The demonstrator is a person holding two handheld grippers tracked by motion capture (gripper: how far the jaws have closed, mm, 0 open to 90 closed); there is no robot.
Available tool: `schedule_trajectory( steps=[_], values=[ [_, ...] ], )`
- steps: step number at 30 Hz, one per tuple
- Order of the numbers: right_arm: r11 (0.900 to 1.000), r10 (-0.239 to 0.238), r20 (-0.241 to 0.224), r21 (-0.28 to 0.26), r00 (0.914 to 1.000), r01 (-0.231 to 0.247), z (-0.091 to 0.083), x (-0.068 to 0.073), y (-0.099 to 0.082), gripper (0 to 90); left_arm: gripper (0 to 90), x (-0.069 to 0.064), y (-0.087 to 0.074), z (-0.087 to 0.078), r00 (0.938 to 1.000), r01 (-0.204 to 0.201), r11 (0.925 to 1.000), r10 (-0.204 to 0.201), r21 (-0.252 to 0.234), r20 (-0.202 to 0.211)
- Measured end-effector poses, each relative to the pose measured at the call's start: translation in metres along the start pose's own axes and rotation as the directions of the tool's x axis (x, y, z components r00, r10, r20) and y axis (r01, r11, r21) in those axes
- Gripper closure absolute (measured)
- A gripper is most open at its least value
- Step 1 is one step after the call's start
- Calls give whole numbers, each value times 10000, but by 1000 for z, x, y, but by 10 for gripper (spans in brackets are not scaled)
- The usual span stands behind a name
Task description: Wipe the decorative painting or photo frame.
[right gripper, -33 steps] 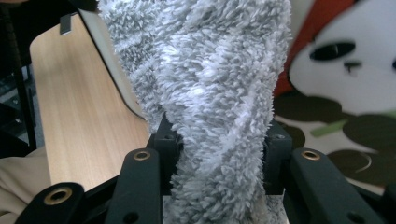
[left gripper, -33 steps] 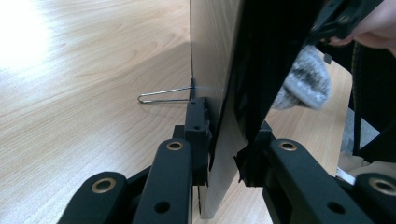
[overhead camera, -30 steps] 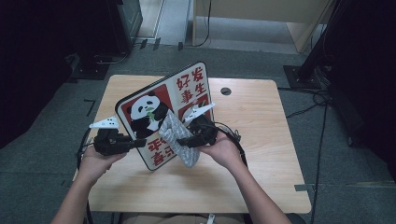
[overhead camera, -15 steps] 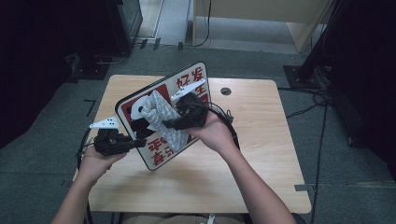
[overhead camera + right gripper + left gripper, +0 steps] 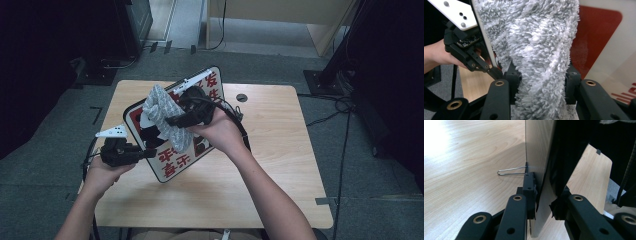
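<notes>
- My left claw point(image 5: 150, 152) is clamped on the lower left edge of the white, red and black panda-printed sign board point(image 5: 172, 162); in the left gripper view the jaws pinch the thin board point(image 5: 541, 177) from both sides.
- I hold that board tilted up above the left half of the light wooden table point(image 5: 270, 190), its lower corner near the middle of the table and its upper edge towards the far edge.
- A bent wire clip point(image 5: 511, 171) sticks out from the board's back, just above my left jaw.
- My right claw point(image 5: 172, 120) is closed on a grey fluffy microfibre cloth point(image 5: 162, 110); in the right gripper view the cloth point(image 5: 536, 50) is squeezed between the two jaws and bulges above them.
- The cloth lies against the printed face of the board point(image 5: 596, 37), over its upper left part.
- A black cable point(image 5: 235, 117) trails from my right claw across the table.
</notes>
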State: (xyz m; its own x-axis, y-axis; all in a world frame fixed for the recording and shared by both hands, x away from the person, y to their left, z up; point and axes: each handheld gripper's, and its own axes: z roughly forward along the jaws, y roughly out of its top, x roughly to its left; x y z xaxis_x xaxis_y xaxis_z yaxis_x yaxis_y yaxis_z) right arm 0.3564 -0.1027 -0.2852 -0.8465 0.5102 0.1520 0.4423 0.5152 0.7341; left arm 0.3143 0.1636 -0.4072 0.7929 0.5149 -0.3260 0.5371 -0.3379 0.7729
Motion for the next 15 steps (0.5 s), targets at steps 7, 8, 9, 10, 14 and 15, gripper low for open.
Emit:
schedule_trajectory(
  steps=[7, 8, 9, 10, 14, 15],
  values=[
    [9999, 13, 1, 115, 10000, -13, 3, -1, -4, 609, 778, 0, 0, 0, 10000, -5, 10000, 5, 3, 2],
    [9999, 52, -2, 119, 10000, -52, 4, 0, -5, 609, 777, 0, 0, 0, 10000, -5, 10000, 5, 4, 5],
    [9999, 39, -2, 141, 10000, -39, 4, 0, -6, 609, 777, 0, 0, 0, 10000, -11, 10000, 11, 8, 2],
    [9999, 53, -30, 144, 10000, -53, 5, 0, -7, 609, 777, 0, 0, 0, 10000, -6, 10000, 6, 7, 1],
    [9998, 58, -73, 185, 10000, -56, 8, 0, -10, 609, 777, -1, 0, 0, 10000, 2, 10000, -2, 28, 18],
    [9998, 59, -46, 188, 10000, -59, 8, 0, -11, 610, 776, -1, 0, 0, 10000, -4, 10000, 4, 35, 23]
  ],
)
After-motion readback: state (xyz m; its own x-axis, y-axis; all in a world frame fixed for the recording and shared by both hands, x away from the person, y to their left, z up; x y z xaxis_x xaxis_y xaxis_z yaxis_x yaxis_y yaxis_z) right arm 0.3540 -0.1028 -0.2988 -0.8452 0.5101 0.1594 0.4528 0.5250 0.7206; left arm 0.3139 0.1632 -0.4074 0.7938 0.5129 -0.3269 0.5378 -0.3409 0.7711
